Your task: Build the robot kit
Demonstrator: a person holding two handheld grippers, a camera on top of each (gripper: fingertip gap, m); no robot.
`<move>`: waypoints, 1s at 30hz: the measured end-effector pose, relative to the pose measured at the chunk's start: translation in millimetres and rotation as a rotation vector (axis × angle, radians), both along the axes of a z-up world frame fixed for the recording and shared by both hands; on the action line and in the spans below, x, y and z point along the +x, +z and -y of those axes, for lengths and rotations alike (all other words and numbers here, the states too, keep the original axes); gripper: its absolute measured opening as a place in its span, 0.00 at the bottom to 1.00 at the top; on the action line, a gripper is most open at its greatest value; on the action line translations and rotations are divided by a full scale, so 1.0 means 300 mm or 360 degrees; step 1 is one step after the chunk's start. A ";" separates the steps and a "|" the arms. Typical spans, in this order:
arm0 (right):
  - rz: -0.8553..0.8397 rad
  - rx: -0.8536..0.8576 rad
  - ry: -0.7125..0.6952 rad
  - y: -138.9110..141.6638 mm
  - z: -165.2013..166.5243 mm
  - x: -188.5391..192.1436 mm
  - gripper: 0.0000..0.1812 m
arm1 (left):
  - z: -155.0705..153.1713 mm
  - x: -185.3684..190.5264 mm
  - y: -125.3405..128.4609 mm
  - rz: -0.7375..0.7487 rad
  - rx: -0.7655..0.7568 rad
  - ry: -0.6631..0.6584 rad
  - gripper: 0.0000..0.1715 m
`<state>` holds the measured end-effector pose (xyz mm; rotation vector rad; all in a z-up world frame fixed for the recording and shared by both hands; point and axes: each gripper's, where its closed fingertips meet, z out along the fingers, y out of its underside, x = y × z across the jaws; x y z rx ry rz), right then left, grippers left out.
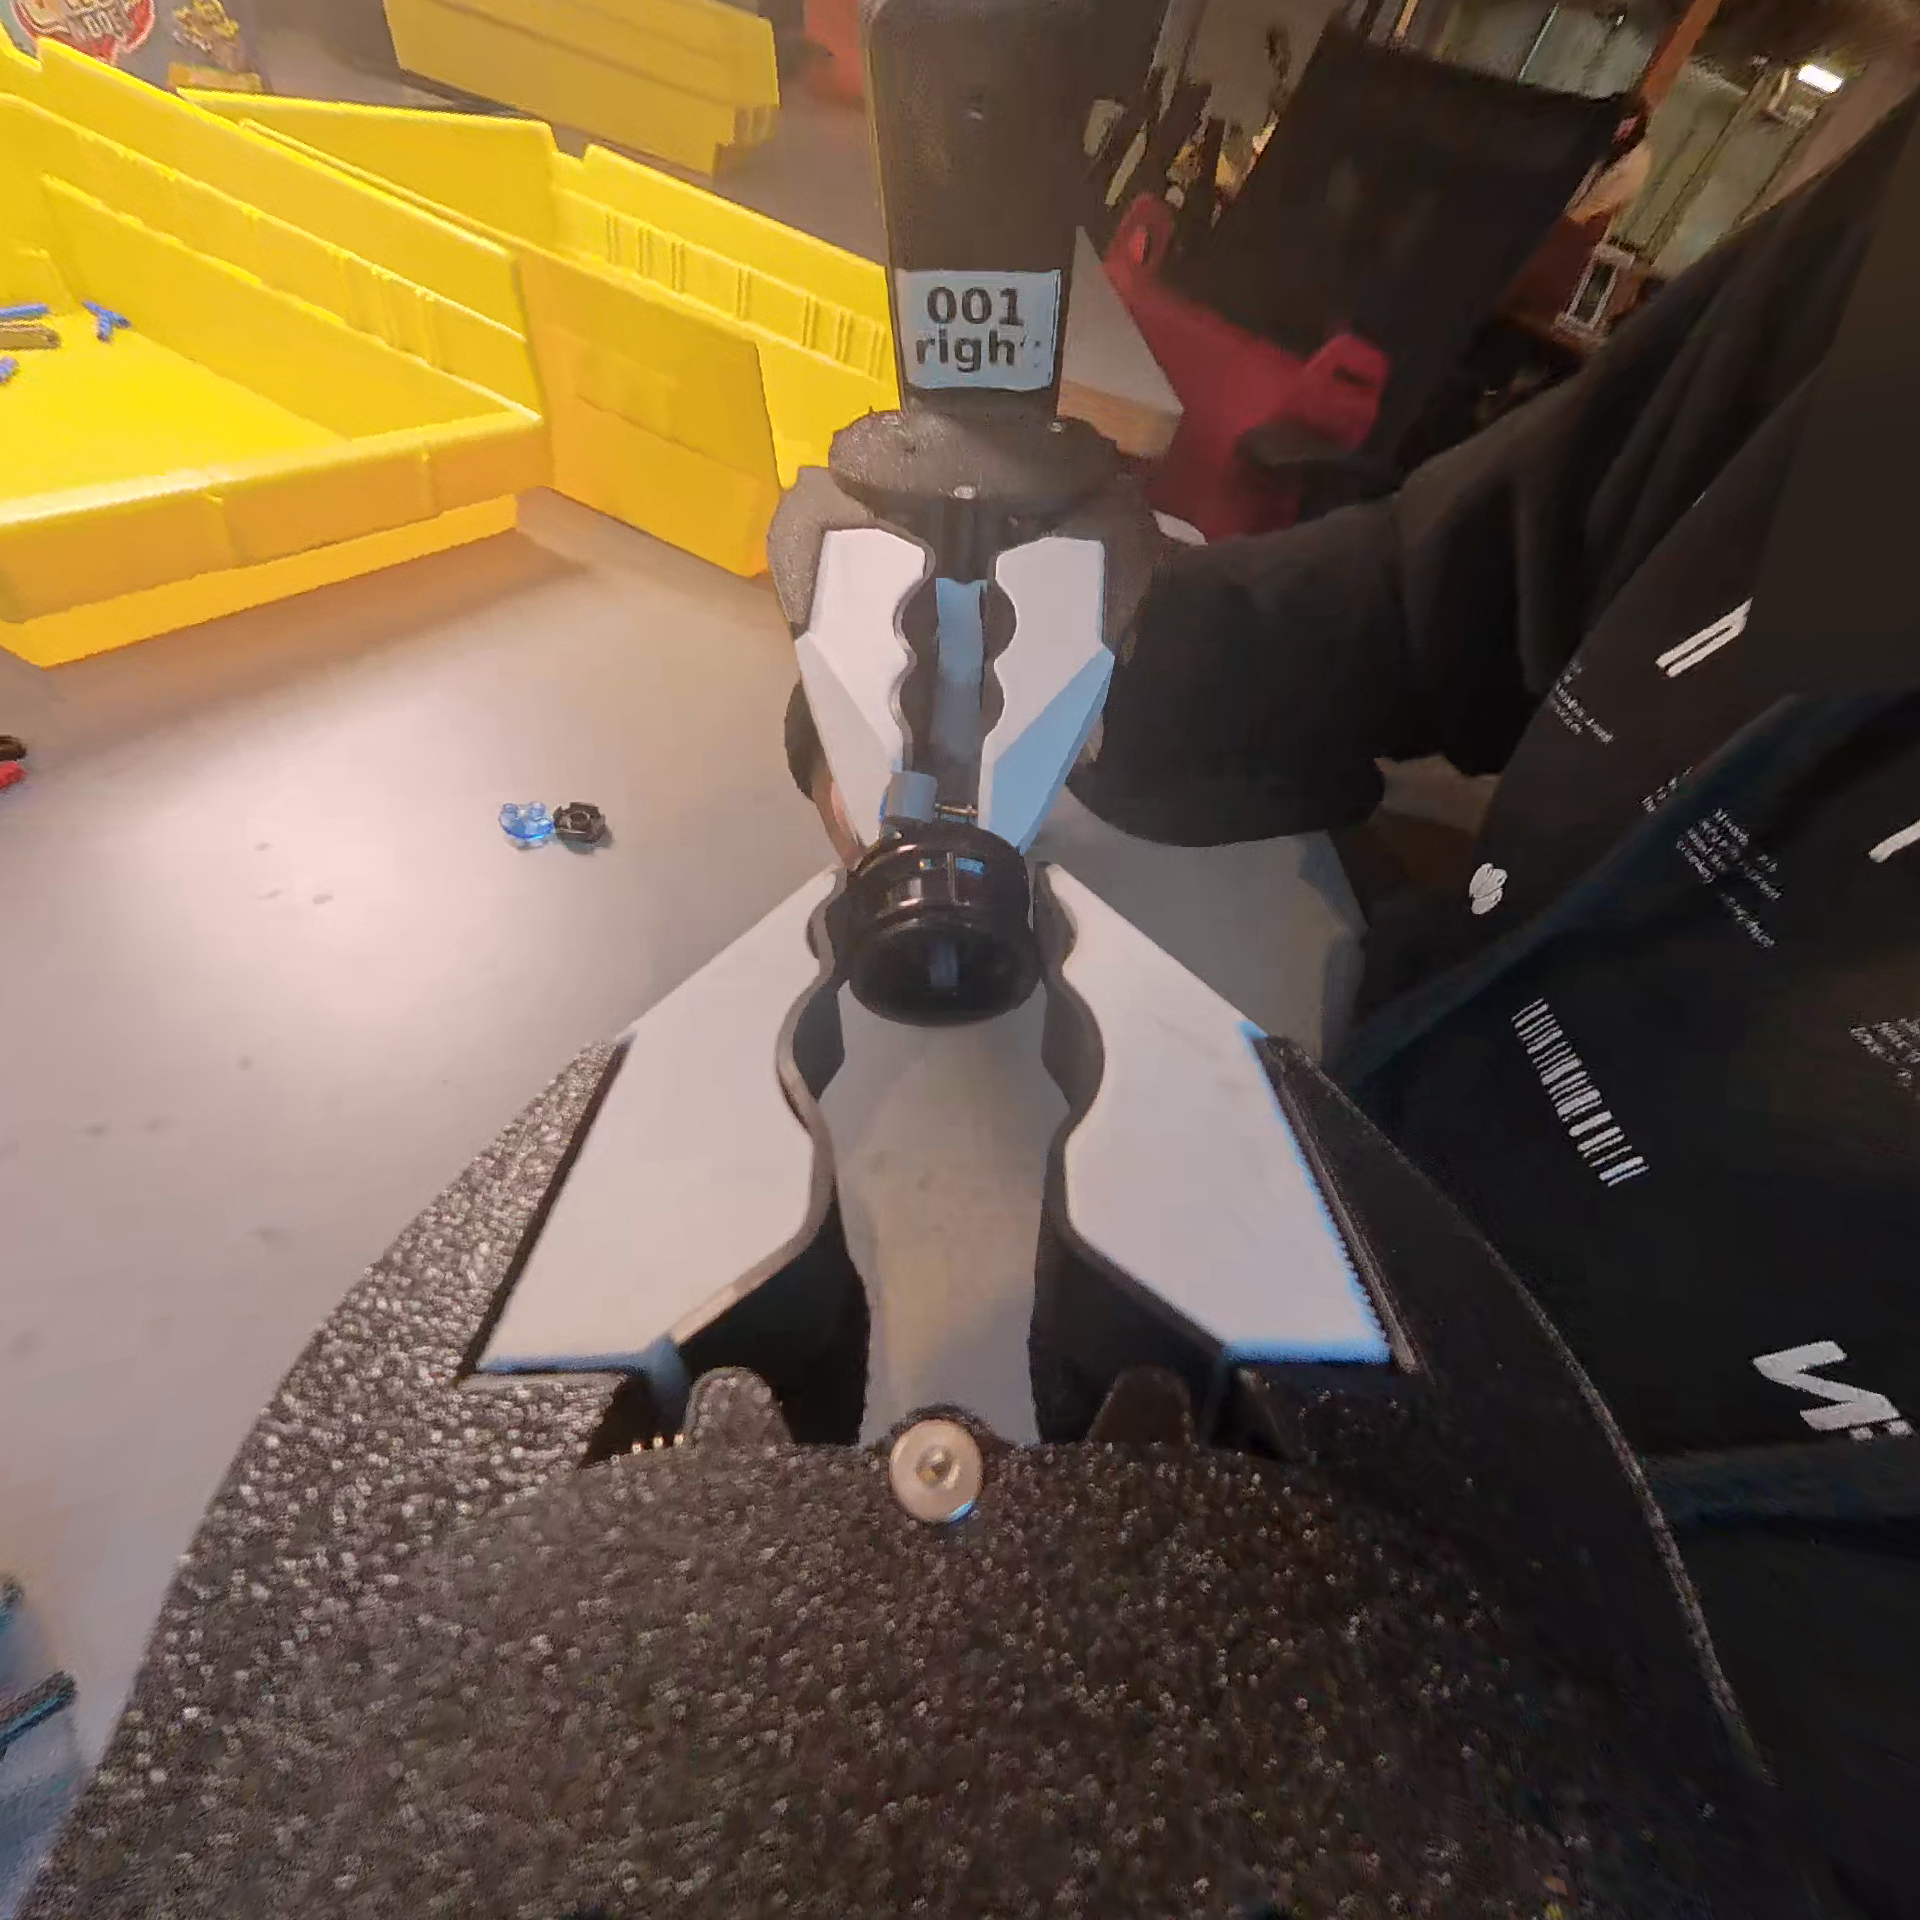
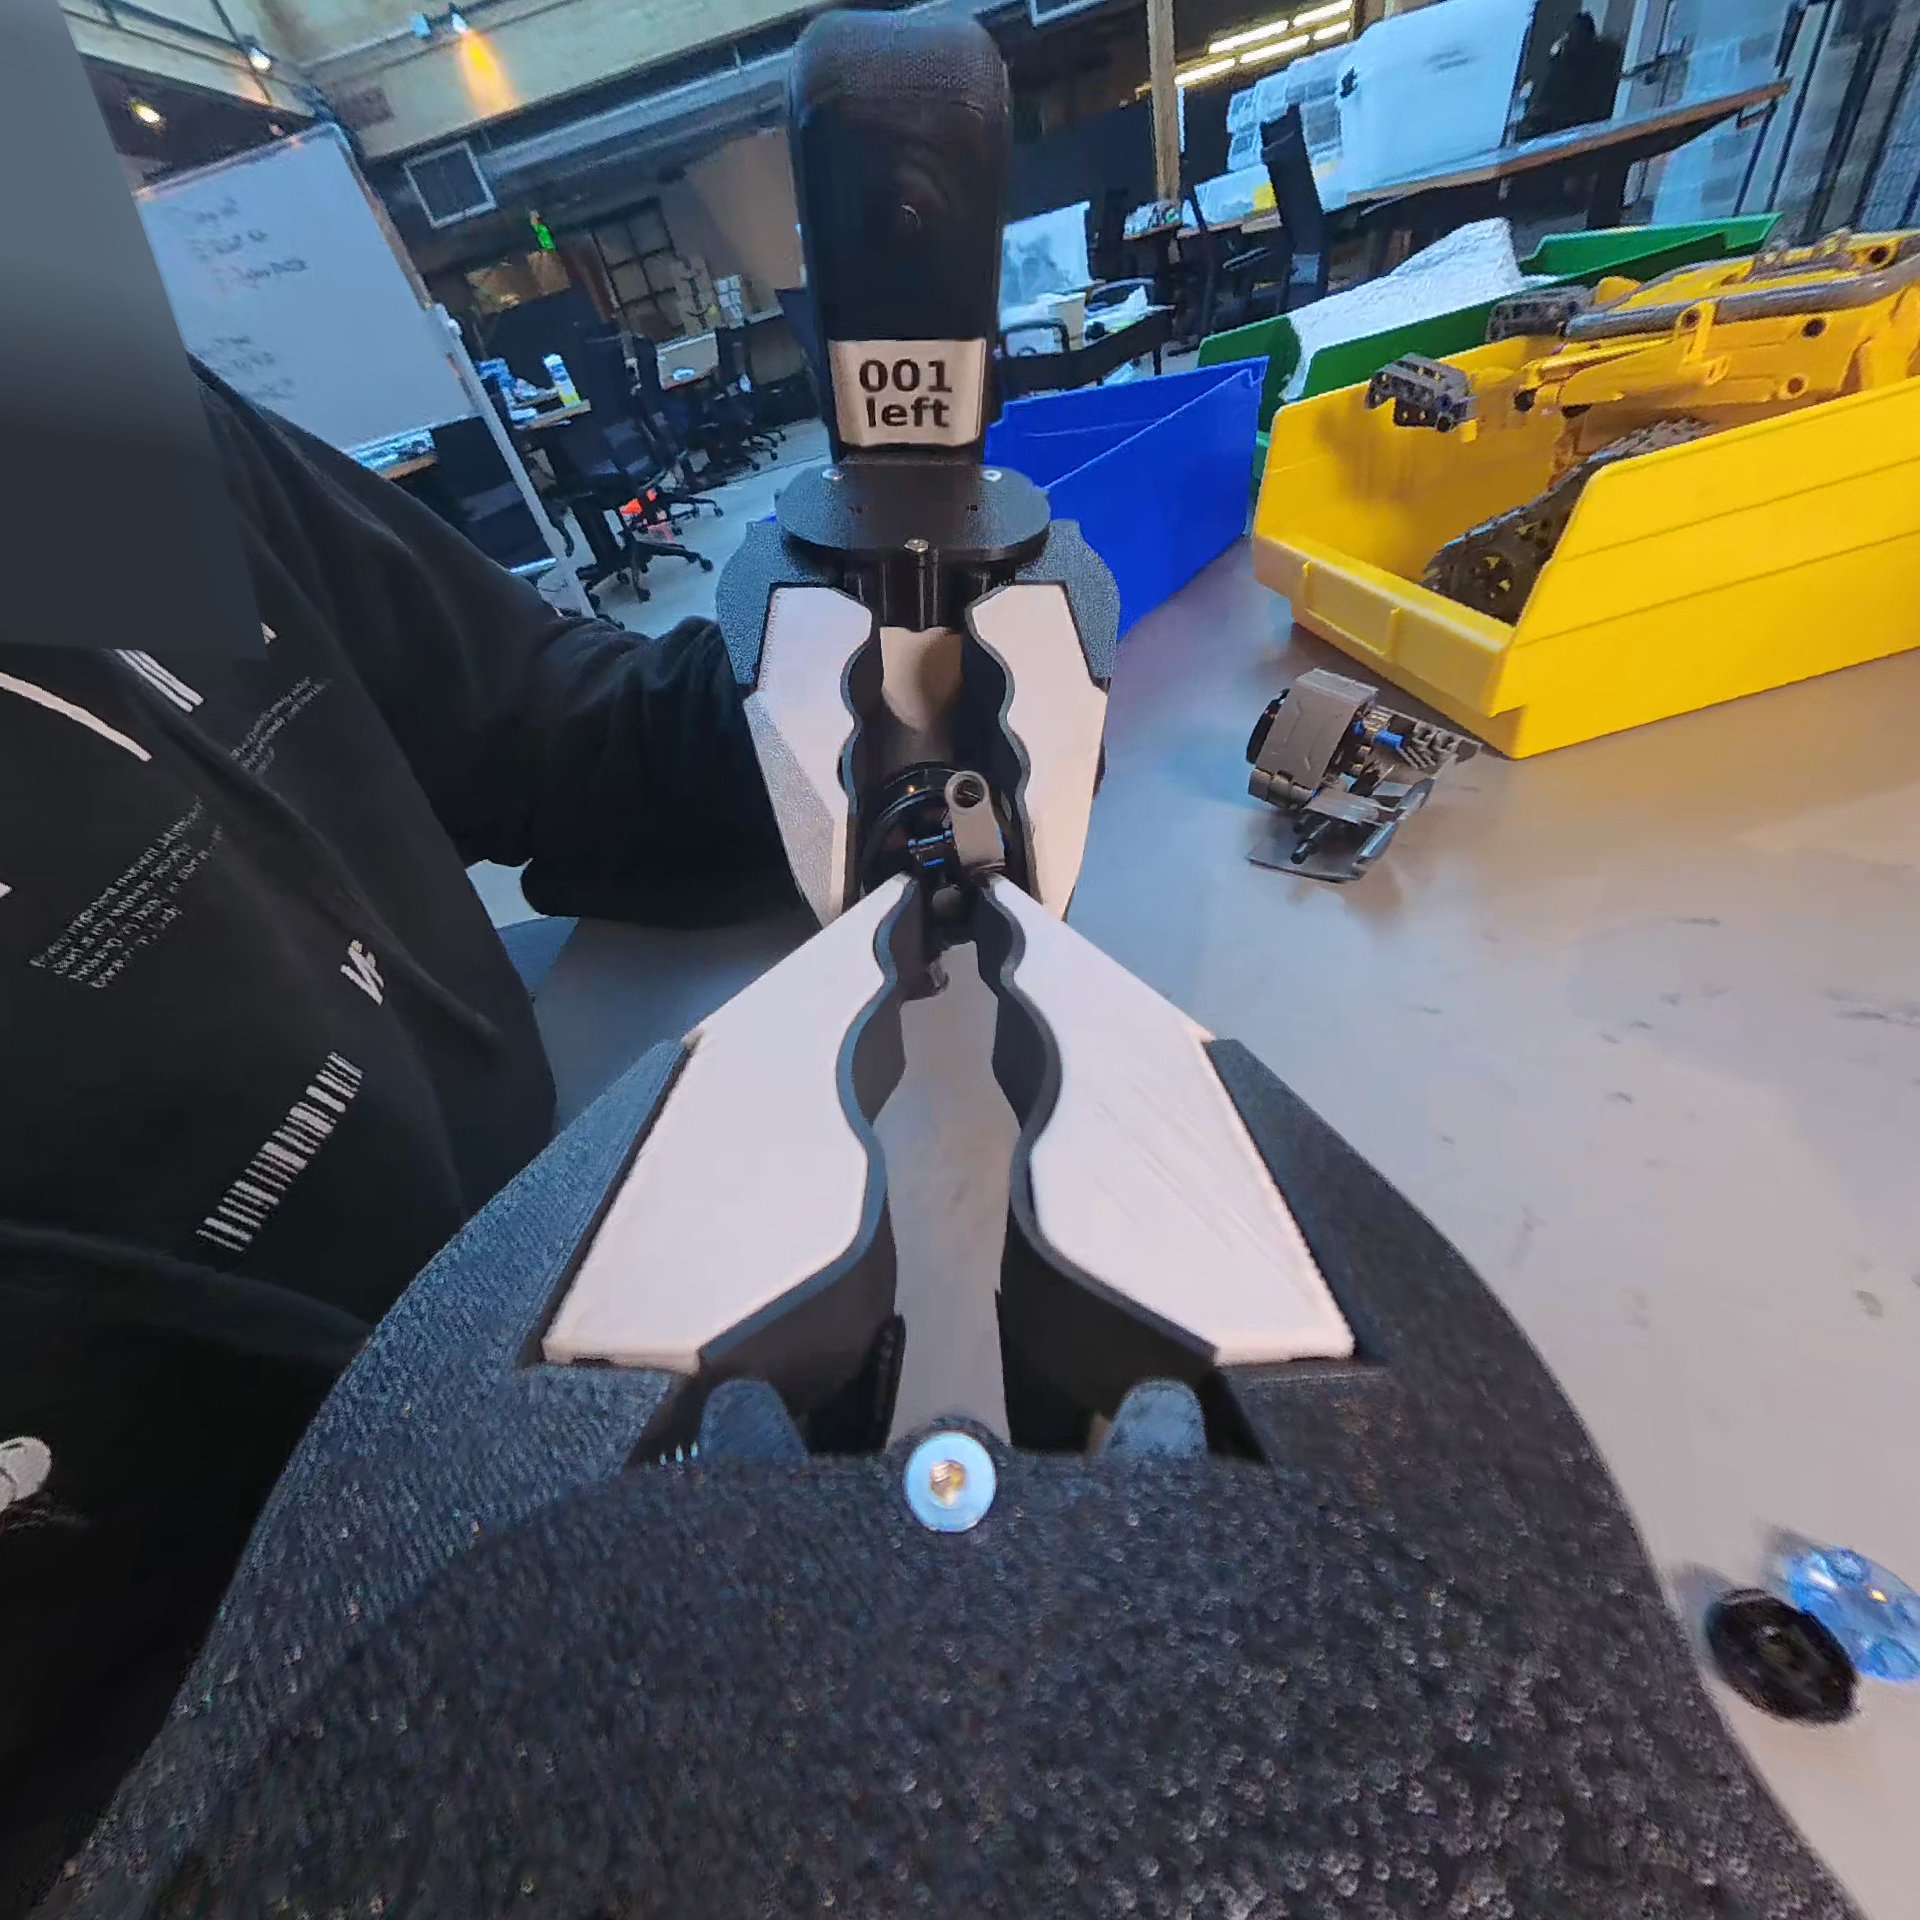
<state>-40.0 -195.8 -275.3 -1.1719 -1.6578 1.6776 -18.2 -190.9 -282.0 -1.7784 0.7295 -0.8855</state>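
My two grippers meet tip to tip above a grey table [image 2: 1507,1091]. In the left wrist view my left gripper [image 1: 935,899] is shut on a black round wheel hub [image 1: 940,940]. Facing it, my right gripper [image 1: 935,821] is shut on a small grey connector with a pin [image 1: 914,805], which touches the hub's far side. In the right wrist view my right gripper [image 2: 945,894] pinches that small grey and black connector [image 2: 966,821]. Just beyond it, the left gripper [image 2: 940,868] holds the black hub [image 2: 894,821], which is partly hidden.
Yellow bins [image 1: 312,416] stand at the back left. A clear blue piece [image 1: 525,826] and a small black piece [image 1: 582,826] lie on the table. A yellow bin [image 2: 1558,644] holds a yellow and black model, beside blue [image 2: 1143,488] and green [image 2: 1662,249] bins. A grey sub-assembly [image 2: 1340,779] lies nearby. A person's black sleeve [image 1: 1351,644] is close.
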 end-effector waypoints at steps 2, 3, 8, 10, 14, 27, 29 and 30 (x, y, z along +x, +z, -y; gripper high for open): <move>-0.0056 0.0034 -0.0013 0.008 0.009 -0.001 0.05 | 0.008 0.000 0.005 0.0011 -0.0009 -0.0021 0.19; -0.0081 0.0052 -0.0016 0.015 0.015 0.000 0.05 | 0.014 0.002 0.011 0.0028 -0.0012 -0.0034 0.19; -0.0114 0.0184 -0.0037 0.030 0.025 0.013 0.04 | 0.024 0.015 0.024 -0.0005 0.0014 -0.0029 0.19; -0.0148 0.0176 -0.0054 0.054 0.024 0.017 0.03 | 0.021 0.016 0.055 0.0030 0.0041 -0.0019 0.19; -0.0237 0.0095 -0.0025 0.125 0.029 0.029 0.03 | 0.020 0.022 0.128 0.0068 0.0131 0.0006 0.19; -0.0201 -0.0130 0.0100 0.105 0.000 0.039 0.03 | -0.006 0.022 0.112 0.0203 0.0076 0.0016 0.19; -0.0203 -0.0130 0.0100 0.102 0.000 0.040 0.03 | -0.006 0.023 0.109 0.0202 0.0069 0.0018 0.19; -0.0203 -0.0138 0.0106 0.102 0.001 0.041 0.03 | -0.005 0.023 0.109 0.0209 0.0067 0.0019 0.19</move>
